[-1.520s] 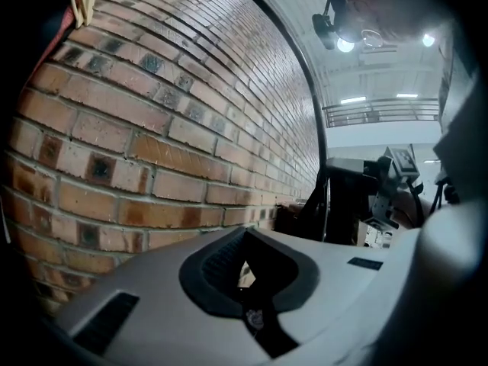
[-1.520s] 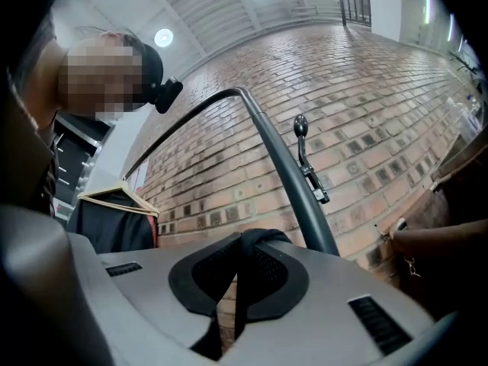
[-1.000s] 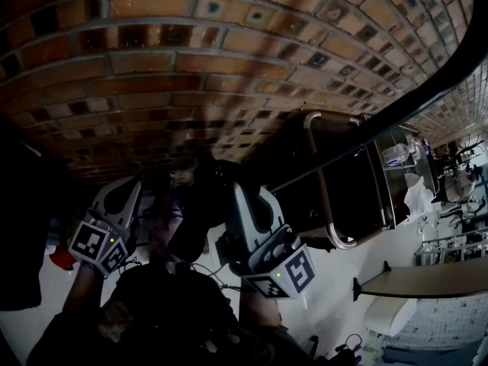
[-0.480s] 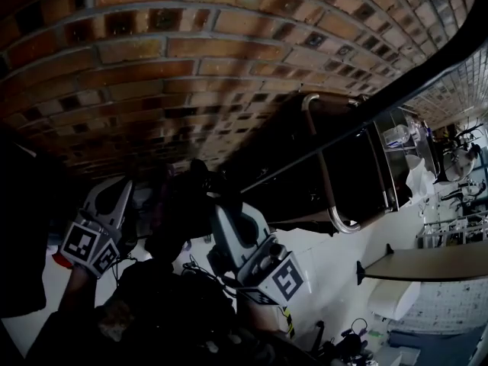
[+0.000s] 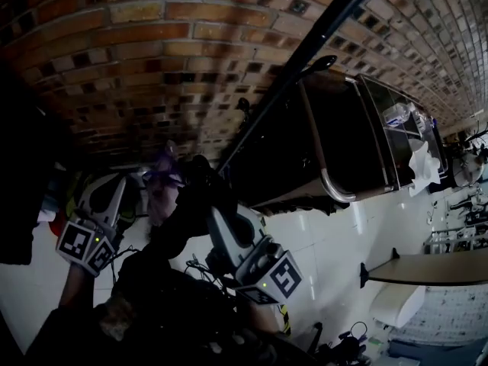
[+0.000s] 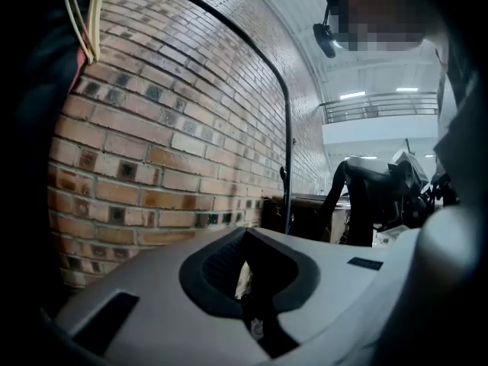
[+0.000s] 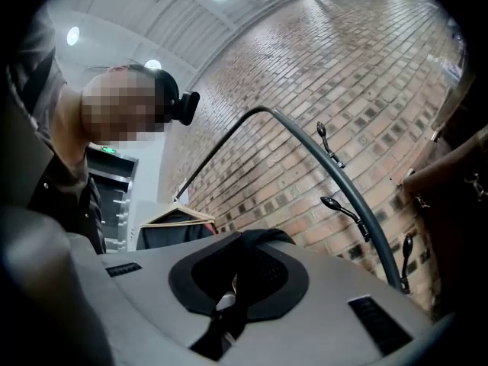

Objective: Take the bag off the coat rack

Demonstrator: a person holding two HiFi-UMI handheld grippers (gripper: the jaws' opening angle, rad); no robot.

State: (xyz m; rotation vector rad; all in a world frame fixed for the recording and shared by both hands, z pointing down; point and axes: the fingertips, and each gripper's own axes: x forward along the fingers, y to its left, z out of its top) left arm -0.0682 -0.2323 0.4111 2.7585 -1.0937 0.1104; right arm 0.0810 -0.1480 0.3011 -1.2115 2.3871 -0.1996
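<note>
Tightly shut, the jaws of the right gripper (image 7: 242, 261) pinch a black strap (image 7: 265, 239), which loops over the pad tips and runs down the seam between them; the left gripper (image 6: 245, 258) has its jaws brought together as well, a dark line and a pale sliver showing in the seam, and whether anything thin is caught there cannot be told.

From the head view, both grippers point up into the dark bag (image 5: 187, 208), which sits between them, just left of the lower end of the coat rack (image 5: 305, 58); whether any part of it hangs on a hook cannot be made out in the gloom.

The rack's black pole slants across a brick wall (image 5: 152, 67) that stands behind it; a knobbed hook (image 5: 316, 65) juts from the pole; a dark cabinet with a chrome rail (image 5: 335, 151) stands to the right of the rack; in the right gripper view, a dark garment on a wooden hanger (image 7: 179, 219) hangs to the left of the rack.
</note>
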